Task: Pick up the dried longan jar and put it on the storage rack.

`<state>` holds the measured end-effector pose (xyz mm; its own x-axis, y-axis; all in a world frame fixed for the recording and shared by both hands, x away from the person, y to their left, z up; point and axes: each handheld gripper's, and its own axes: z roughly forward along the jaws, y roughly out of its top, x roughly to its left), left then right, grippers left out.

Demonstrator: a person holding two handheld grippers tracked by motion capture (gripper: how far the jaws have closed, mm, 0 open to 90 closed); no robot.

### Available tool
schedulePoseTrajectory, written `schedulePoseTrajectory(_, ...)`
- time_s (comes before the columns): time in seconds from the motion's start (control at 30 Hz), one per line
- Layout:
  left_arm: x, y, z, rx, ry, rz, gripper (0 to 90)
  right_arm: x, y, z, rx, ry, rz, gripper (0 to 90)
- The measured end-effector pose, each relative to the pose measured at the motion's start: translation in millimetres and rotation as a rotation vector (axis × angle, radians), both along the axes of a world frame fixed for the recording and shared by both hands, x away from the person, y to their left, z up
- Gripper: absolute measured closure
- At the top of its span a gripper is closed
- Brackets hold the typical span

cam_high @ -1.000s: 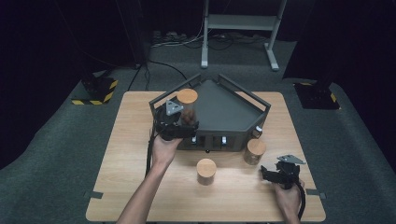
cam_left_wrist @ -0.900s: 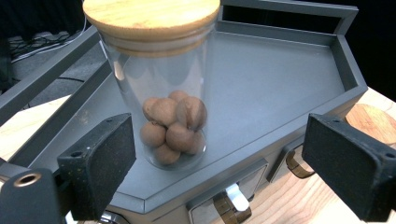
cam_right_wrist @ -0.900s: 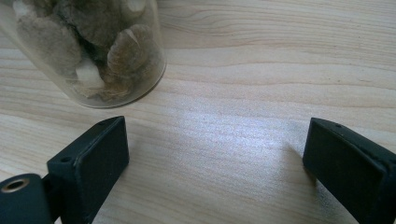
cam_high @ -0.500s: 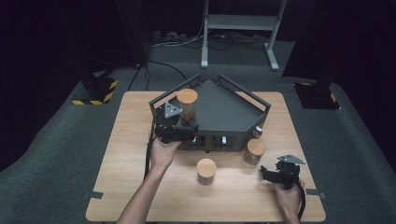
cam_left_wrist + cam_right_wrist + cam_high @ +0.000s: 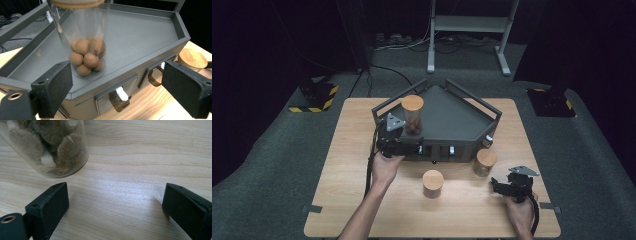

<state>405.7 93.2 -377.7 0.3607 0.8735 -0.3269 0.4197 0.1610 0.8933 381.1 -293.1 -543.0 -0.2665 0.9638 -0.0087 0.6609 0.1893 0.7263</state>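
Observation:
A clear jar with a wooden lid [image 5: 412, 115] holds brown nuts and stands upright on the left part of a dark grey tray [image 5: 462, 120]. In the left gripper view that jar [image 5: 87, 55] is just beyond my left gripper [image 5: 120, 90], whose jaws stand apart with nothing between them. From above, the left gripper [image 5: 401, 139] sits at the tray's front left edge. My right gripper [image 5: 499, 187] rests low at the table's front right. Its jaws are open over bare wood [image 5: 115, 207], with a jar of pale pieces [image 5: 47, 147] beyond the left jaw.
Two more wooden-lidded jars stand on the table in front of the tray, one in the middle [image 5: 432, 183] and one to the right [image 5: 485, 162]. The tray's front face carries small drawers with loop handles [image 5: 117, 100]. Raised rails edge the tray.
My left gripper has drawn back a little from the nut jar toward the tray's front edge. The jar stays on the tray. The right gripper has not moved.

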Motion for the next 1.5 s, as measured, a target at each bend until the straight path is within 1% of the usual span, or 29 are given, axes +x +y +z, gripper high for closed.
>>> schedulePoseTrajectory(0.1, -1.4, 1.0, -1.6, -0.009, 0.001, 0.001, 9.7, 0.0, 0.0, 0.0, 0.0, 0.0, 0.0, 6.2)
schedulePoseTrajectory(0.17, -3.2, 2.0, -2.6, -0.006, -0.002, 0.001, 9.7, 0.0, 0.0, 0.0, 0.0, 0.0, 0.0, 6.3)
schedulePoseTrajectory(0.33, -7.7, 4.1, -6.3, 0.011, 0.002, -0.007, 9.8, 0.0, 0.0, 0.0, 0.0, 0.0, 0.0, 6.2)
schedulePoseTrajectory(0.4, -9.0, 4.4, -7.4, 0.009, 0.001, -0.007, 9.8, 0.0, 0.0, 0.0, 0.0, 0.0, 0.0, 6.2)
schedulePoseTrajectory(0.43, -10.2, 5.1, -8.5, 0.015, 0.002, -0.011, 9.8, 0.0, 0.0, 0.0, 0.0, 0.0, 0.0, 6.2)
schedulePoseTrajectory(0.5, -11.6, 4.9, -10.3, 0.01, 0.0, -0.007, 9.8, 0.0, 0.0, 0.0, 0.0, 0.0, 0.0, 6.2)
schedulePoseTrajectory(0.53, -12.7, 6.1, -11.6, 0.021, 0.002, -0.011, 9.8, 0.0, 0.0, 0.0, 0.0, 0.0, 0.0, 6.2)
schedulePoseTrajectory(0.63, -14.0, 7.0, -15.0, 0.023, 0.005, -0.01, 9.9, 0.0, 0.0, 0.0, 0.0, 0.0, 0.0, 6.2)
schedulePoseTrajectory(0.67, -14.3, 7.9, -16.0, 0.031, 0.008, -0.012, 9.9, 0.0, 0.0, 0.0, 0.0, 0.0, 0.0, 6.2)
schedulePoseTrajectory(0.7, -14.4, 7.7, -17.0, 0.022, 0.007, -0.008, 9.9, 0.0, 0.0, 0.0, 0.0, 0.0, 0.0, 6.2)
schedulePoseTrajectory(0.73, -14.9, 8.5, -17.6, 0.027, 0.009, -0.009, 9.9, 0.0, 0.0, 0.0, 0.0, 0.0, 0.0, 6.2)
schedulePoseTrajectory(0.77, -15.1, 8.6, -18.4, 0.019, 0.006, -0.005, 9.9, 0.0, 0.0, 0.0, 0.0, 0.0, 0.0, 6.2)
schedulePoseTrajectory(0.83, -15.9, 10.0, -19.5, 0.026, 0.01, -0.008, 9.9, 0.0, 0.0, 0.0, 0.0, 0.0, 0.0, 6.2)
schedulePoseTrajectory(0.97, -16.8, 11.2, -21.8, 0.022, 0.011, -0.002, 9.9, 0.0, 0.1, 0.0, 0.001, 0.0, 0.0, 6.2)
schedulePoseTrajectory(1.07, -17.6, 13.0, -23.2, 0.033, 0.014, -0.004, 9.9, 0.0, 0.0, 0.0, 0.0, 0.0, 0.0, 6.2)
schedulePoseTrajectory(1.17, -18.6, 12.7, -25.6, 0.029, 0.011, 0.003, 9.9, 0.0, 0.0, 0.0, 0.0, 0.0, 0.0, 6.2)
schedulePoseTrajectory(1.23, -19.3, 14.2, -27.7, 0.036, 0.014, 0.001, 10.0, 0.0, 0.0, 0.0, 0.0, -0.001, 0.0, 6.2)
schedulePoseTrajectory(1.27, -19.5, 14.4, -29.0, 0.03, 0.016, 0.006, 9.9, 0.0, 0.1, -0.1, 0.001, -0.001, 0.0, 6.3)
schedulePoseTrajectory(1.5, -21.0, 18.1, -34.9, 0.028, 0.025, 0.012, 10.0, 0.0, 0.0, 0.0, 0.0, 0.0, 0.0, 6.3)
